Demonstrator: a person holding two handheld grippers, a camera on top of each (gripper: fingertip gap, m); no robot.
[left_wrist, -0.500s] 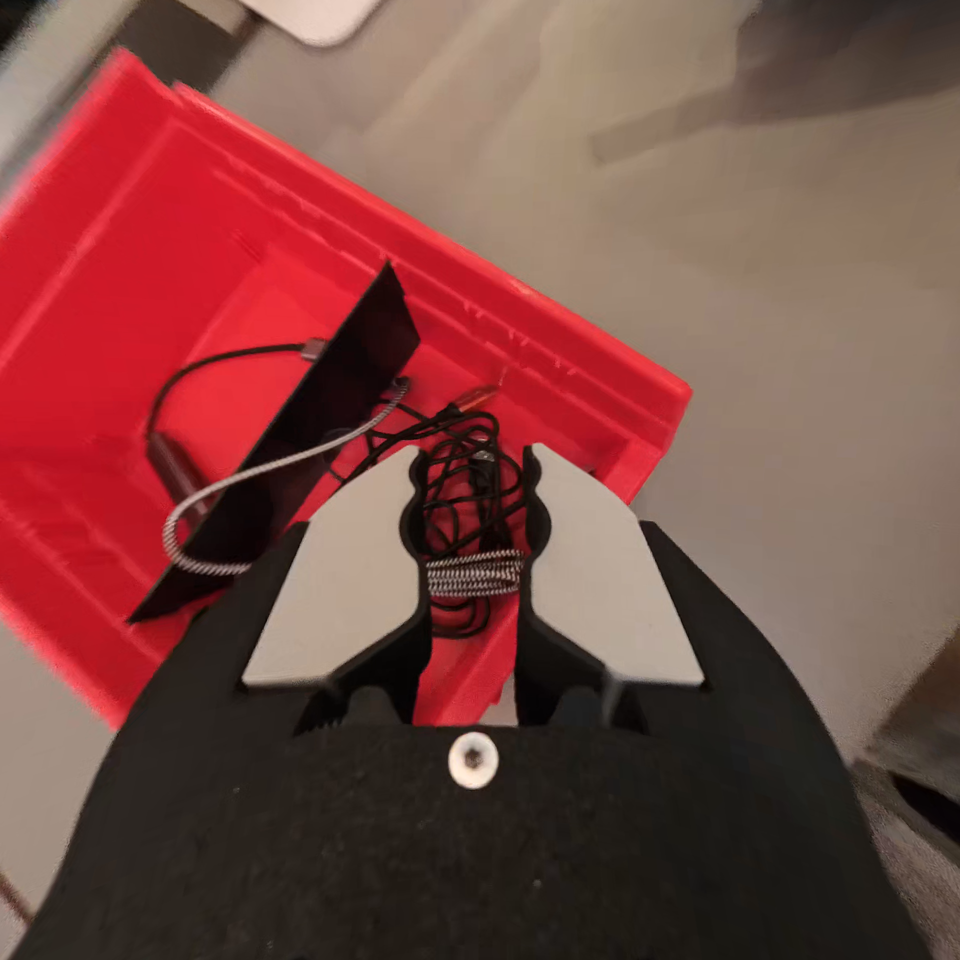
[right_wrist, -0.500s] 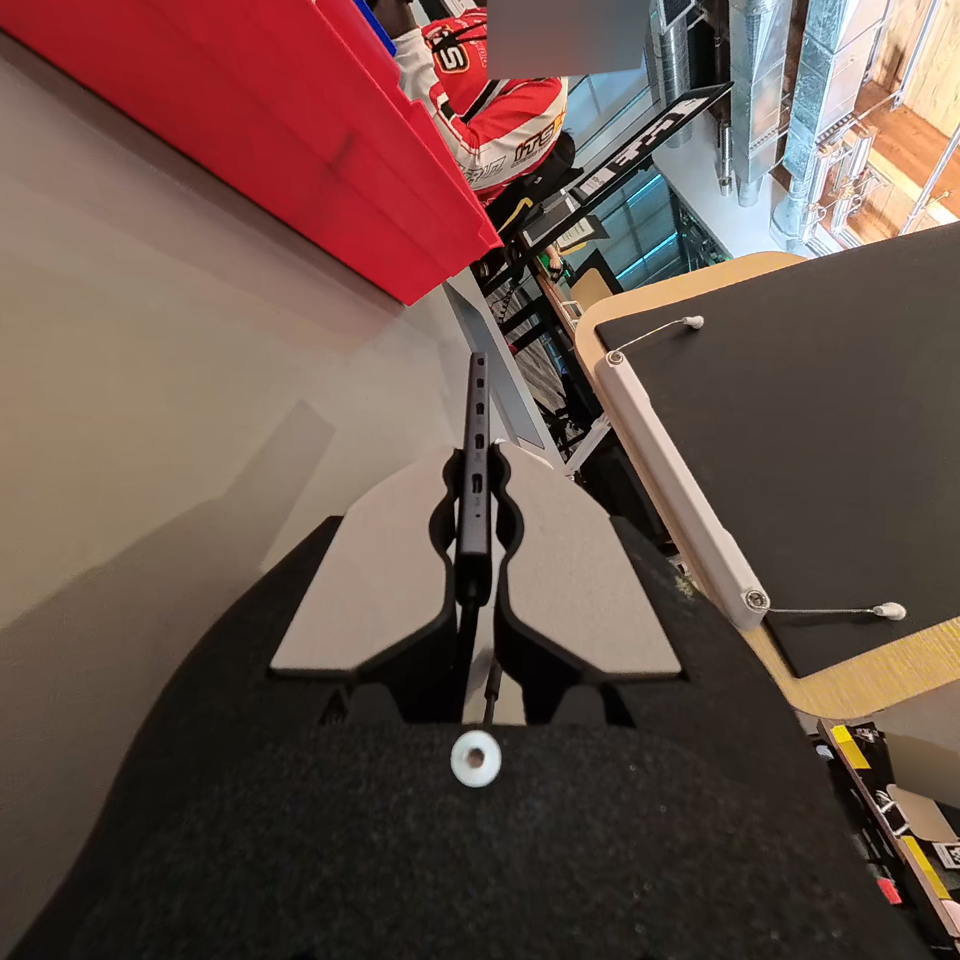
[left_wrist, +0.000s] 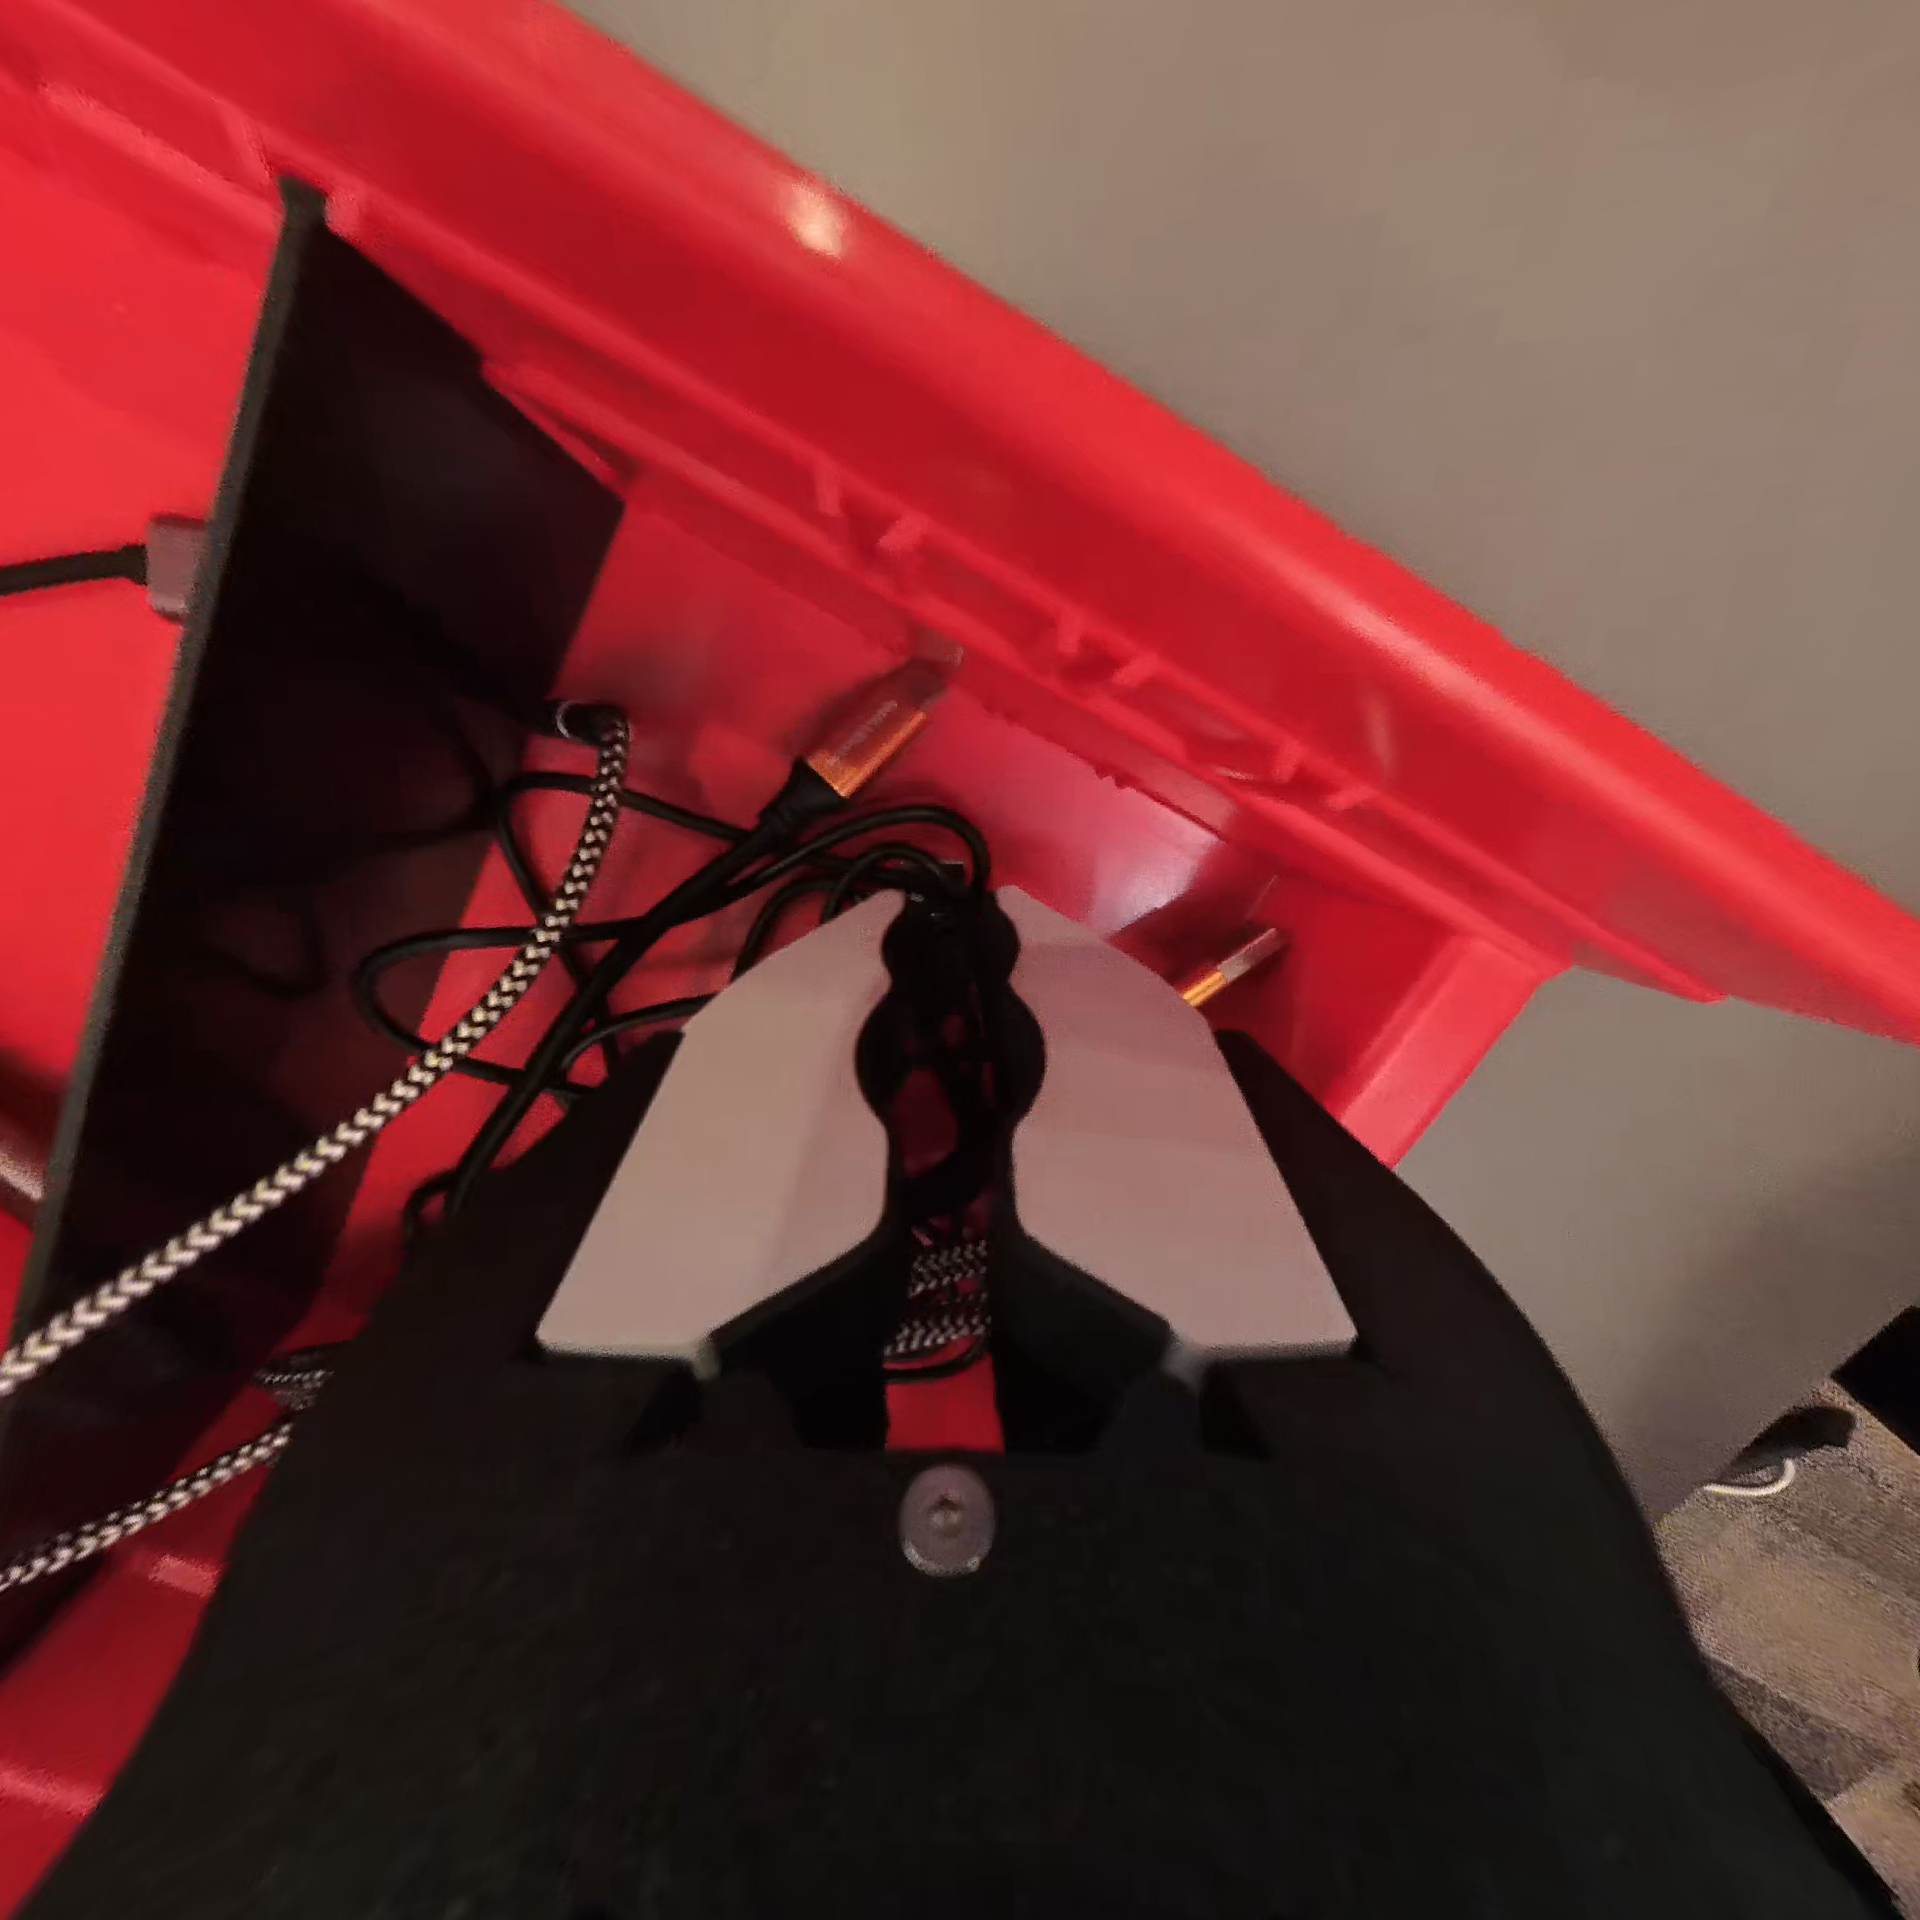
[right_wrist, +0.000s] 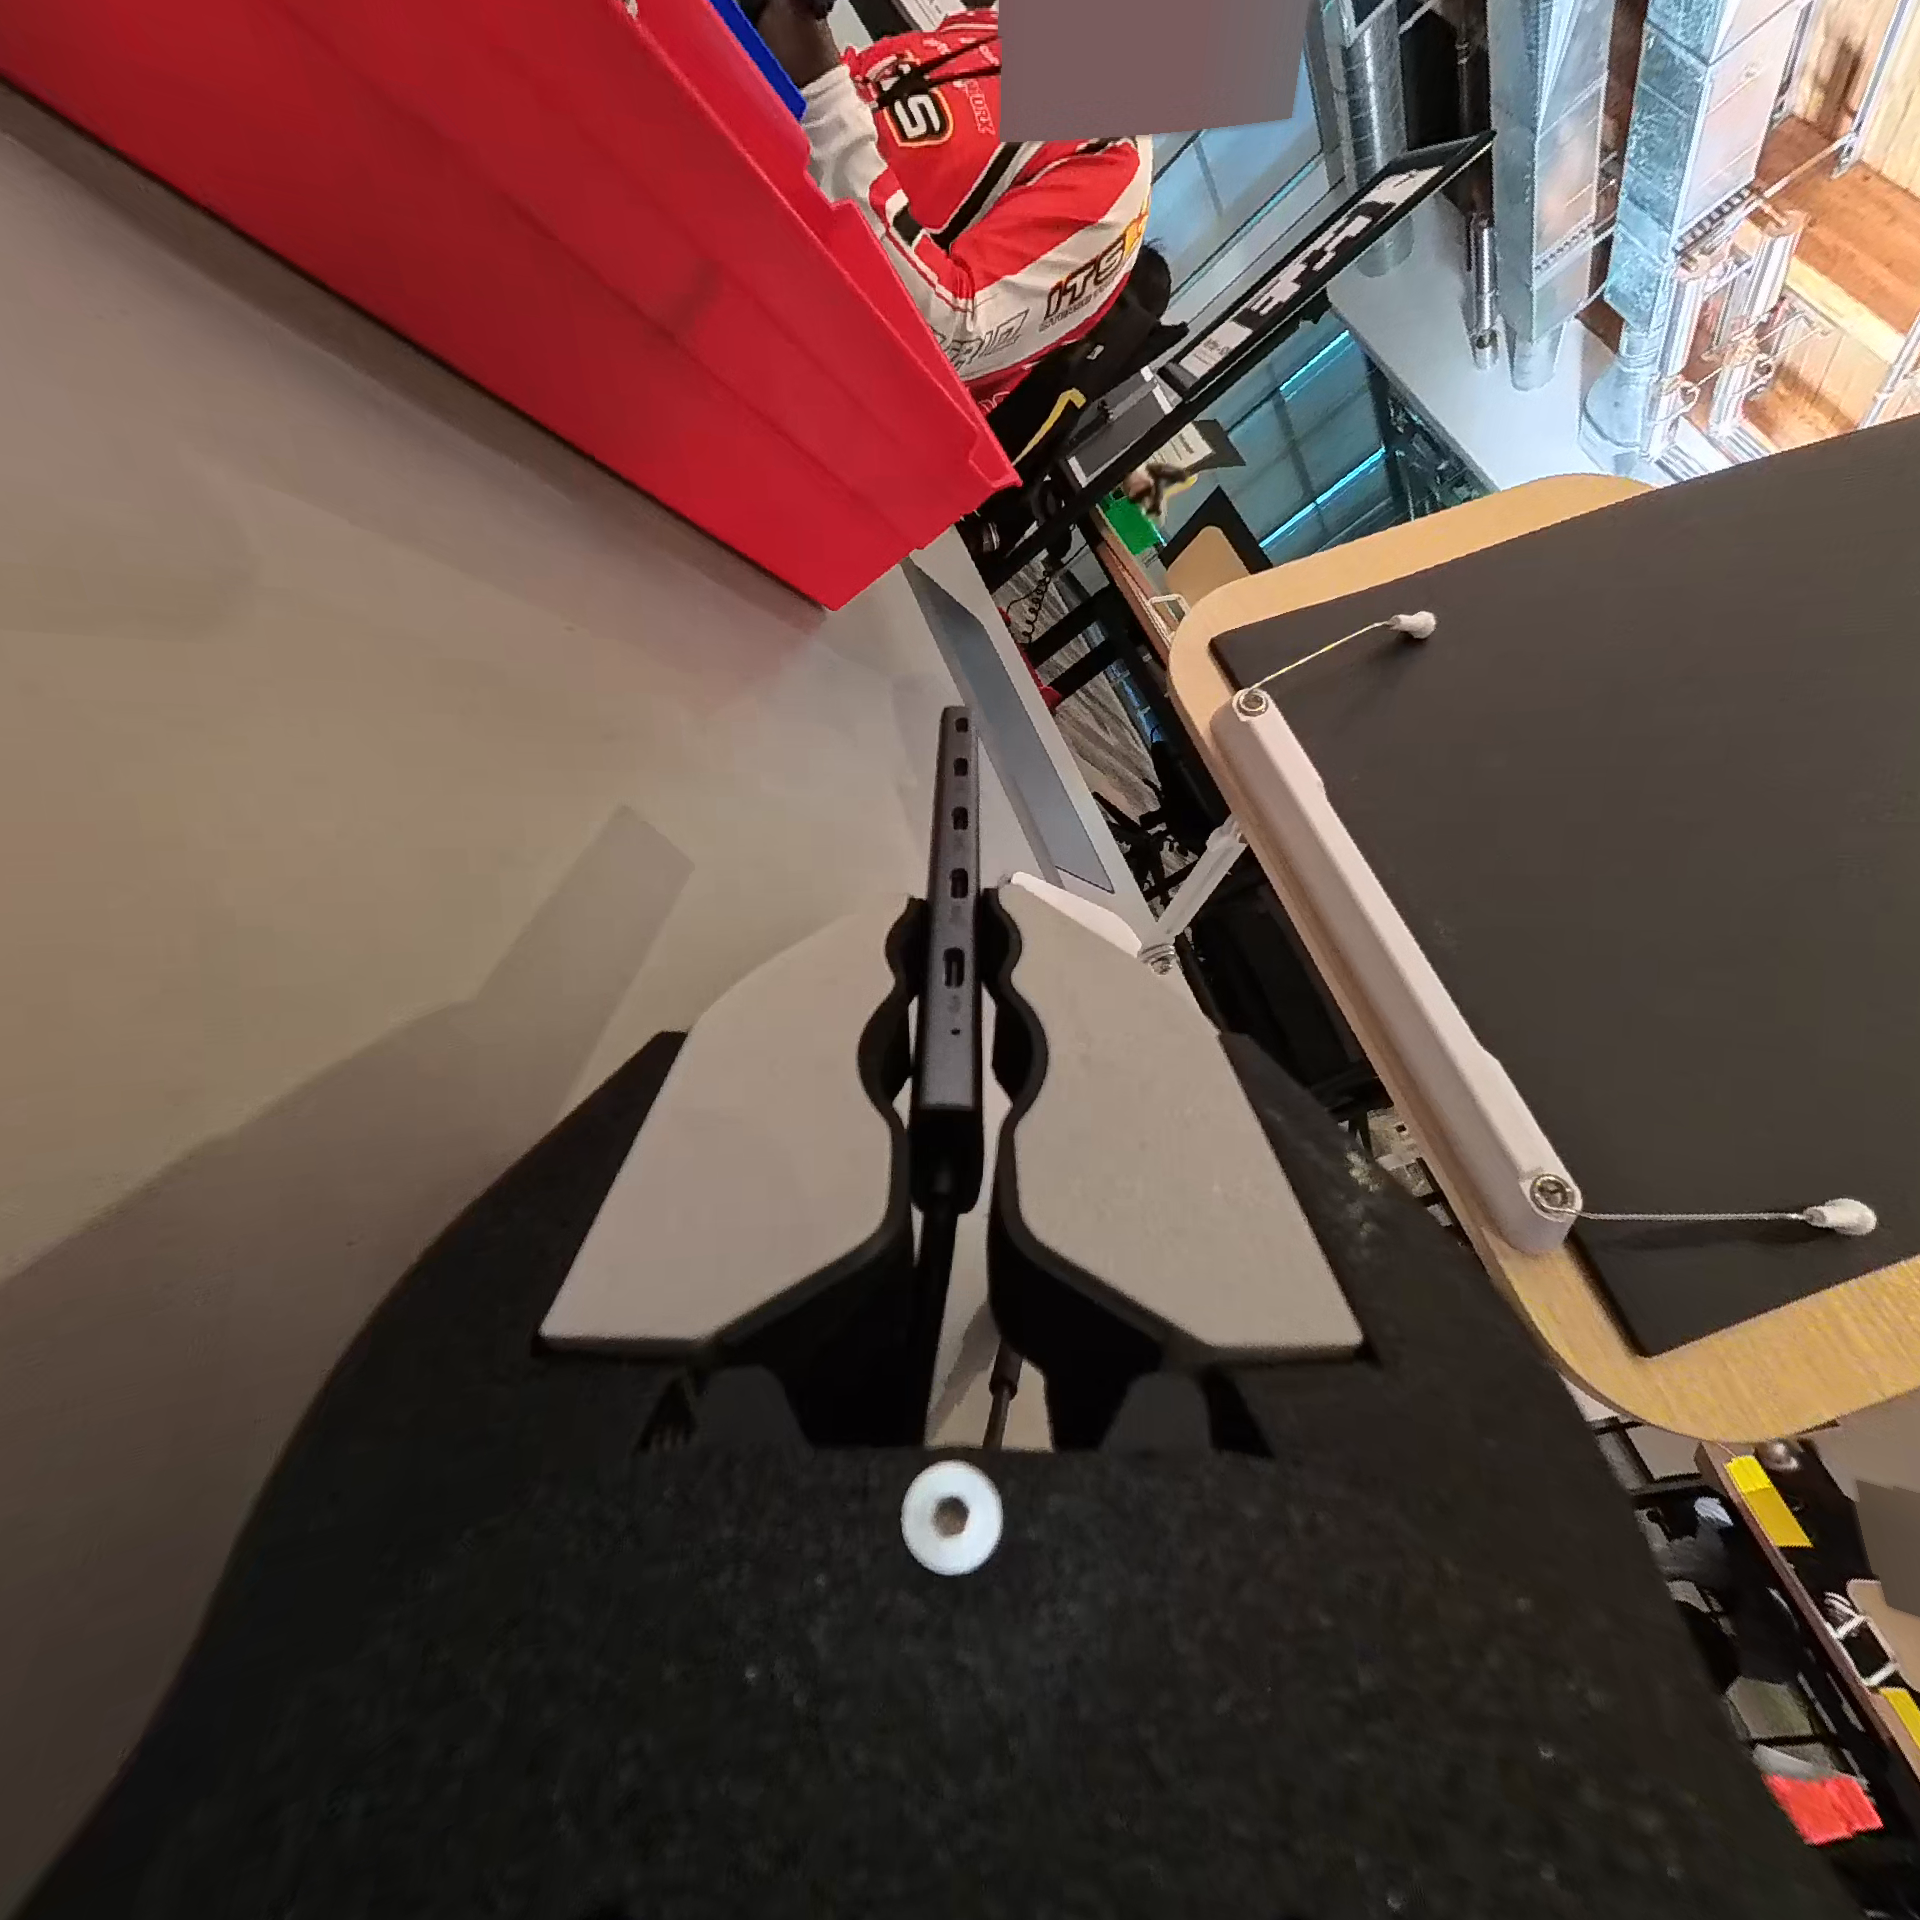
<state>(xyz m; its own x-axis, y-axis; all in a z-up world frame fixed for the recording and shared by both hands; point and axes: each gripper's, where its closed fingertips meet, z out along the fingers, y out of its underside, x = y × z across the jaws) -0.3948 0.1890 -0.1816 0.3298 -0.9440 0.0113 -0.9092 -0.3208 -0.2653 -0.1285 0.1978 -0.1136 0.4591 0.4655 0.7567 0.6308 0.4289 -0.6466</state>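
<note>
Down inside the red bin (left_wrist: 1039, 499), the left gripper (left_wrist: 948, 914) has its jaws drawn together on a bundle of thin black cable (left_wrist: 940, 1039), whose strands fill the narrow gap between the fingers. The bin holds a loose tangle of cords: black loops spread to the left of the fingers, and a black-and-white braided cable (left_wrist: 488, 1018) runs from the bin's lower left edge up to a plug beside a black divider panel (left_wrist: 343, 727). That panel stands on edge across the bin and splits it into two parts; the gripper and the tangle are in the part to its right. An orange metal plug (left_wrist: 868, 743) on a black cord lies against the bin's far wall, and a second orange plug tip (left_wrist: 1231, 961) shows just right of the fingers near the bin's corner. A grey connector (left_wrist: 166, 566) peeks out from behind the panel's left side.

Over the grey table (right_wrist: 312, 727), the right gripper (right_wrist: 954, 914) is clamped on a slim dark grey hub (right_wrist: 951, 987), held edge-on and pointing away from the camera. Its narrow side shows a row of small ports, and a black cord (right_wrist: 935, 1278) leaves its near end between the fingers. A red bin (right_wrist: 520, 260) stands at the table's far edge, well apart from the hub, with a person in a red and white top (right_wrist: 997, 229) beyond it.
</note>
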